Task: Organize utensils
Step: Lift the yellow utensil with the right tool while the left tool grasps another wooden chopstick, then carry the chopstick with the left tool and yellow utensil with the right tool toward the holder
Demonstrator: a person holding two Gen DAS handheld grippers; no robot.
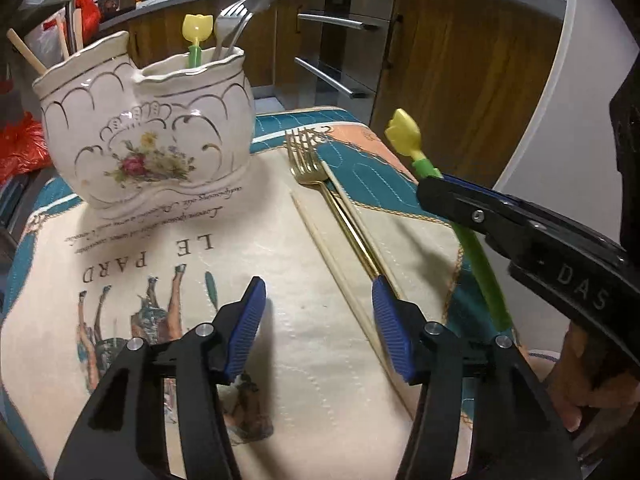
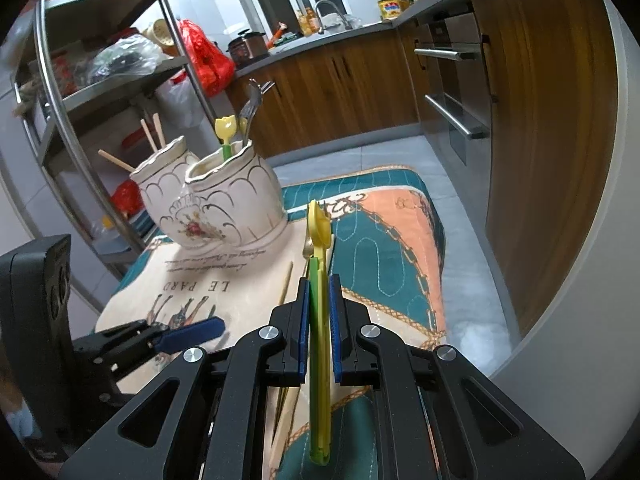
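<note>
A white flowered ceramic holder (image 1: 148,140) (image 2: 224,208) with two compartments stands at the back left of the cloth. Its right compartment holds a tulip-topped stick and silver forks; wooden chopsticks lean in the left one. A gold fork (image 1: 320,184) lies on the cloth between two pale chopsticks (image 1: 332,256). My left gripper (image 1: 320,320) hovers low over their near ends with its jaws apart; one chopstick runs between them, close to the right pad. My right gripper (image 2: 318,292) (image 1: 432,188) is shut on a green utensil with a yellow tulip top (image 2: 319,232) (image 1: 404,132), held above the cloth's right side.
A cream cloth printed "LE PARD" (image 1: 168,256) lies over a teal and peach quilted cover (image 2: 384,240). A metal shelf rack (image 2: 100,92) with bags stands to the left. Wooden cabinets and steel drawer handles (image 2: 452,116) lie behind and to the right.
</note>
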